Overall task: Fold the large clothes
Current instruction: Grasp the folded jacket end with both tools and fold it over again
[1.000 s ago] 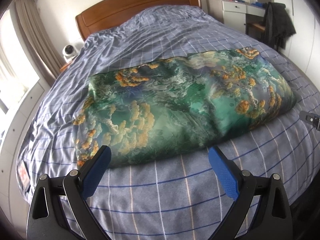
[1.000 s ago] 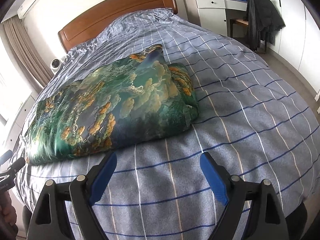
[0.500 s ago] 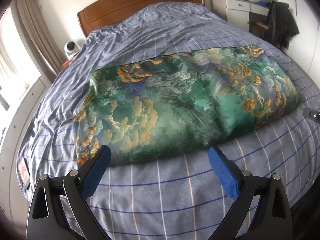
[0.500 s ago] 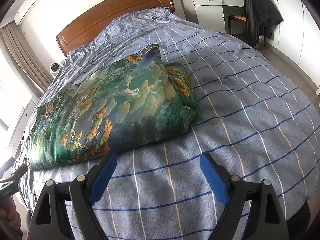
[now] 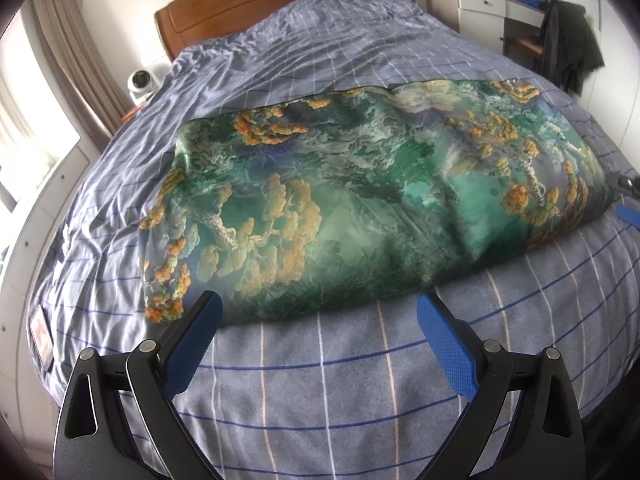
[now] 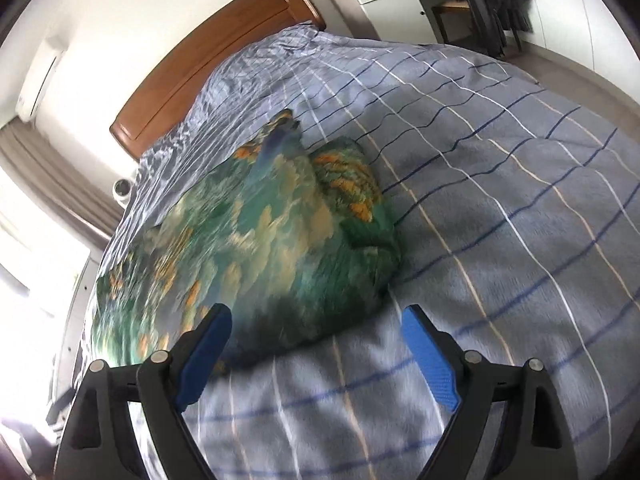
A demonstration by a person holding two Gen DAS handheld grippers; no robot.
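A large green garment with orange and white cloud print [image 5: 360, 208] lies folded in a long band across the bed. My left gripper [image 5: 320, 320] is open and empty, just in front of the garment's near edge toward its left end. In the right wrist view the garment [image 6: 260, 248] fills the left middle. My right gripper [image 6: 316, 332] is open and empty at the near edge of the garment's right end. The right gripper's blue tip [image 5: 628, 214] shows at the right rim of the left wrist view.
The bed carries a blue checked cover [image 5: 340, 380] and a wooden headboard [image 5: 280, 4]. A white round device [image 5: 140, 80] sits by the headboard on the left. A white desk [image 5: 488, 4] and a chair with a dark coat [image 5: 568, 44] stand at the far right.
Both grippers have moved forward toward the garment's near edge. The right wrist view has tilted and is blurred by motion. Both stay open.
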